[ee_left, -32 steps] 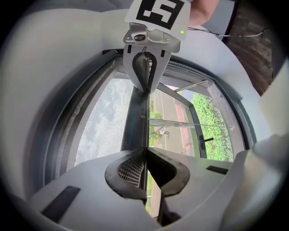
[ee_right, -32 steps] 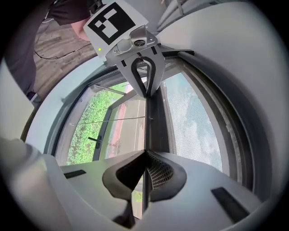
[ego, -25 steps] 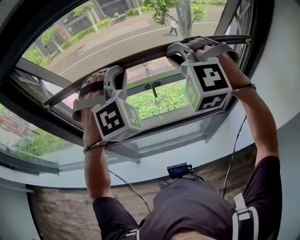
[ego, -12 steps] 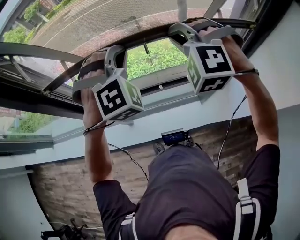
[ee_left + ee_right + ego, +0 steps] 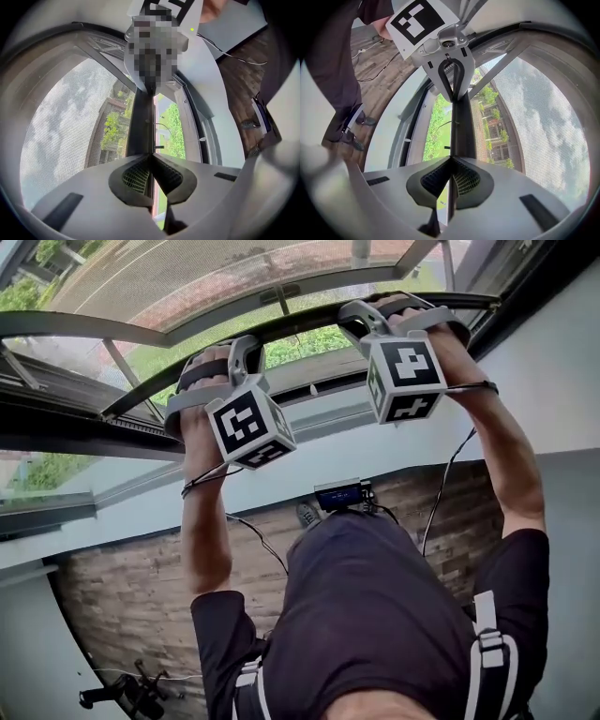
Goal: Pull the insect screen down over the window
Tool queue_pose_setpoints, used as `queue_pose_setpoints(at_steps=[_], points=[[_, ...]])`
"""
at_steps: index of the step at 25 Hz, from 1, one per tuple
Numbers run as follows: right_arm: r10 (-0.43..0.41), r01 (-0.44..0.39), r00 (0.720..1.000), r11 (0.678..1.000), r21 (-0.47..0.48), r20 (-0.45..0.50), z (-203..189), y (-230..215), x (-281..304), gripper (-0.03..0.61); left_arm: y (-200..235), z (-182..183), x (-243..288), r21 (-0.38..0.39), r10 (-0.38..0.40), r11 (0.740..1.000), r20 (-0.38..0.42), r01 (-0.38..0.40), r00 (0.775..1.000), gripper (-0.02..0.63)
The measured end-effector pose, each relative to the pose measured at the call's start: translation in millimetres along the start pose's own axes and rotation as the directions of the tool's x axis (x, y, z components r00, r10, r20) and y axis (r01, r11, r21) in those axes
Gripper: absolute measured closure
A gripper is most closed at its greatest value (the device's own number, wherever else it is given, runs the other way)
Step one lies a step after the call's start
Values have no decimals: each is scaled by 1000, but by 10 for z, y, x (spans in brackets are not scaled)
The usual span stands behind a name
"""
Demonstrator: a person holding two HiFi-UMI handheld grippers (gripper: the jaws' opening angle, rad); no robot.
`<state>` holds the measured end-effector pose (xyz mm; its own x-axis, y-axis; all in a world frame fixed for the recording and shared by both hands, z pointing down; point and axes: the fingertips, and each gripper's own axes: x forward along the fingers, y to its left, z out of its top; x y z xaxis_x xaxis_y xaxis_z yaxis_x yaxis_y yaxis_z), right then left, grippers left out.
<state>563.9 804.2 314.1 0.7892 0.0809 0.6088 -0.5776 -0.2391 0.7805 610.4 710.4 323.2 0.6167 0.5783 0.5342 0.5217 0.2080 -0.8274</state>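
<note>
The insect screen's dark bottom bar [image 5: 309, 332] runs slantwise across the window, with grey mesh [image 5: 187, 282] stretched above it. My left gripper [image 5: 217, 364] is shut on the bar's left part and my right gripper [image 5: 386, 315] is shut on its right part. In the left gripper view the bar [image 5: 140, 122] runs straight into the closed jaws of the left gripper [image 5: 151, 157], mesh [image 5: 61, 136] to its left. The right gripper view shows the bar [image 5: 463, 126] pinched in the right gripper [image 5: 451, 159], mesh [image 5: 543, 117] to its right. A strip of open window [image 5: 300, 345] shows under the bar.
The pale window sill [image 5: 281, 465] lies below the bar, and the dark window frame [image 5: 66, 437] stands at the left. A pull cord with a small bead [image 5: 312, 390] hangs under the bar. A small device [image 5: 339, 495] with cables sits on the wooden floor [image 5: 131, 606].
Both grippers have come down with the bar held in them. The mesh now covers more of the opening, and the open strip under the bar has narrowed.
</note>
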Motion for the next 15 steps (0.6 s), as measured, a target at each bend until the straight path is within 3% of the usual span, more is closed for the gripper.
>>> queue_pose_setpoints(at_steps=[11,15], points=[[31,-31,999,999,9,-21,-96,422,306,560,-425,-80,261,-12,-18,1000,-31,18,999,592],[98,-97,995,995,32,-30,-124,697,459,560,-718,-142,433,-15,-76,997,-48,75,996,592]])
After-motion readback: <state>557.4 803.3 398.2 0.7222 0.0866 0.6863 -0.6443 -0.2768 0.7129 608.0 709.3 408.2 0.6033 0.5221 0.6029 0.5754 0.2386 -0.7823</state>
